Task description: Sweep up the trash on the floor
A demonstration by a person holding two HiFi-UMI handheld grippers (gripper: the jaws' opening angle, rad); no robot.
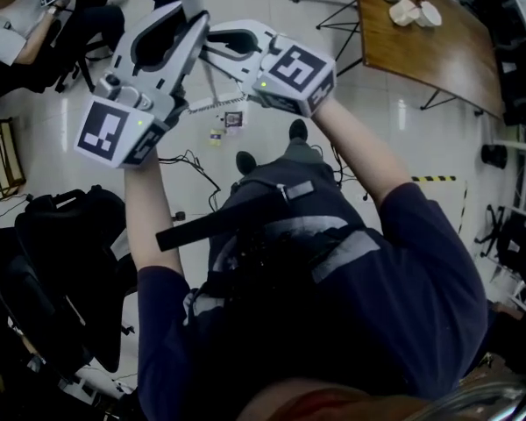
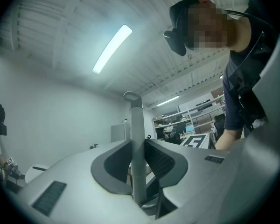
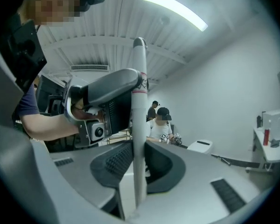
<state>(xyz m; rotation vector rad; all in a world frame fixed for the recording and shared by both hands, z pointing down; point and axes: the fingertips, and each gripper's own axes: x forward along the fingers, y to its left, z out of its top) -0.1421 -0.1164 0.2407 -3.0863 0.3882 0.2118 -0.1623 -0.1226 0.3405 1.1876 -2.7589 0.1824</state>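
At upper centre of the head view, the left gripper (image 1: 193, 20) and the right gripper (image 1: 215, 40) are held up close together, ahead of the person's chest.

Left gripper view: the fingers (image 2: 114, 164) stand narrow and are clamped on a grey pole (image 2: 136, 139), which rises upright to a loop at its top.

Right gripper view: the fingers (image 3: 114, 164) are likewise closed narrow on a white pole (image 3: 139, 125) with a red band high up.

Each gripper carries its own handle. Judged reason: two long-handled tools, one per hand, let the person work at the floor (image 1: 394, 139) while standing. Which pole serves the broom and which the pan cannot be told.

In the head view a thin rod runs down from between the grippers to a pale toothed strip (image 1: 212, 105), which is probably a working end.

The trash (image 1: 232, 119) consists of a few small scraps lying loose on the floor just below that strip, and it is just ahead of the person's shoes (image 1: 245, 160). It is not yet gathered.

Judged reason for the stance: the feet are set just behind the scraps so the tools can be lowered directly onto them.
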